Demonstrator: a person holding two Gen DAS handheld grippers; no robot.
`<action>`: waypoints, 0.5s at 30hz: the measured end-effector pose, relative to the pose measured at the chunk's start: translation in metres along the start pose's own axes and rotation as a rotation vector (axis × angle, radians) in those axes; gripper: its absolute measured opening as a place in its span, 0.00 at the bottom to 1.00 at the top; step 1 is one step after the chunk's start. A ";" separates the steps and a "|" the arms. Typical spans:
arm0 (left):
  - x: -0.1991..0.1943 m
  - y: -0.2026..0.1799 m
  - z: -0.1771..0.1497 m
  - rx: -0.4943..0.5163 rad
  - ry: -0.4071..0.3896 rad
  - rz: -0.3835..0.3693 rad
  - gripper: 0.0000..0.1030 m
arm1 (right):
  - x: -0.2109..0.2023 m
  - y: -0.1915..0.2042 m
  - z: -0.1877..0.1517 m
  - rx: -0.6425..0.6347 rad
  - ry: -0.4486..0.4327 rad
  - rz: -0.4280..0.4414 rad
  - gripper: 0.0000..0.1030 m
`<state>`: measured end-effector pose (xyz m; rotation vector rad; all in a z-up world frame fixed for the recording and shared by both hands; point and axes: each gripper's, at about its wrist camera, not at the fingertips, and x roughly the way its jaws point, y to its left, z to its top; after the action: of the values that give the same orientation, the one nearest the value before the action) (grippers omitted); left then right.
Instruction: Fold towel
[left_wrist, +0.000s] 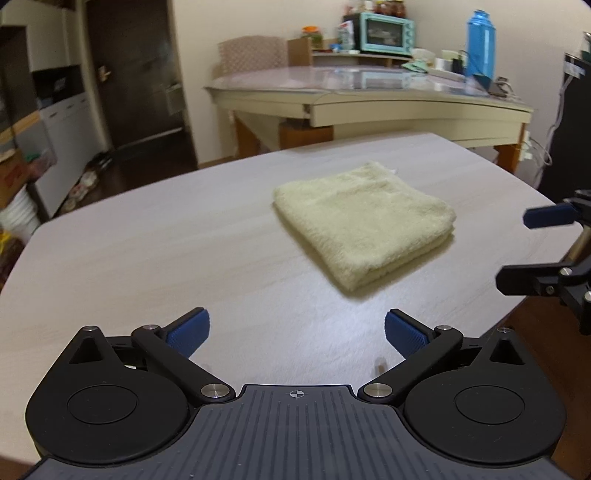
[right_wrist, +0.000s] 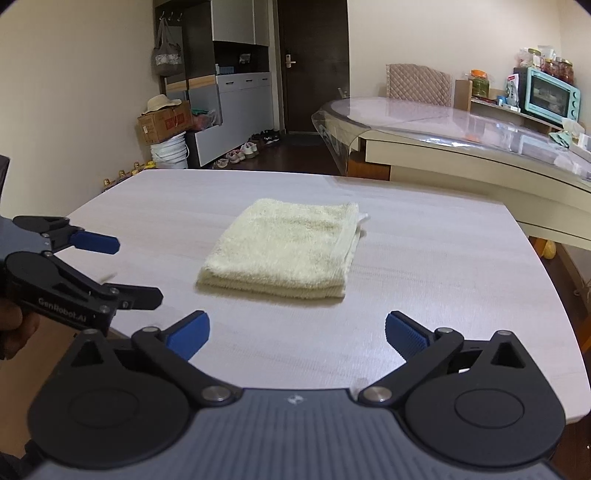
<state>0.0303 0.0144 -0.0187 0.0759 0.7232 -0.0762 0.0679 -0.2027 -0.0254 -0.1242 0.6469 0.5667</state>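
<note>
Pale wood-grain counter (right_wrist: 424, 258) in a lived-in room, with a glass-topped table (right_wrist: 424, 114) and a mint-green toaster oven (right_wrist: 552, 96) behind, dark door (right_wrist: 314, 66) farther back.

Cream towel (right_wrist: 284, 247), already folded into a thick, near-square stack, lying flat toward the middle of the counter. Layered folded edge facing the cameras; loose hemmed edges and a small tag on the side toward the glass-topped table.

Right claw (right_wrist: 297, 332) wide open, empty, hovering over the near part of the counter. Towel straight ahead of it and clear of both blue pads, bare counter between.

Left claw (left_wrist: 297, 330) likewise spread wide and empty, near the counter's front edge. Towel (left_wrist: 364, 221) ahead and a little to its right, one corner pointing back toward it, nothing touching.

Seen from the right wrist, left claw (right_wrist: 140, 271) low on the left side, beside the towel but apart from it; a hand (right_wrist: 14, 328) just visible behind it.

Judged from the stack: folding looks complete or nearly so. Neither claw clearly nearer; right one more squarely lined up with the folded edge.
</note>
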 end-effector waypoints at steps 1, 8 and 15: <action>-0.002 0.001 -0.001 -0.012 0.002 -0.002 1.00 | -0.002 0.000 -0.001 0.005 -0.004 -0.004 0.99; -0.009 -0.003 -0.007 -0.081 0.009 0.011 1.00 | -0.009 0.001 -0.007 0.037 -0.008 -0.009 1.00; -0.015 -0.013 -0.007 -0.083 0.006 0.009 1.00 | -0.010 -0.001 -0.008 0.059 -0.009 -0.031 1.00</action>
<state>0.0135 0.0030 -0.0149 0.0004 0.7308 -0.0371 0.0573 -0.2101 -0.0252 -0.0757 0.6511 0.5178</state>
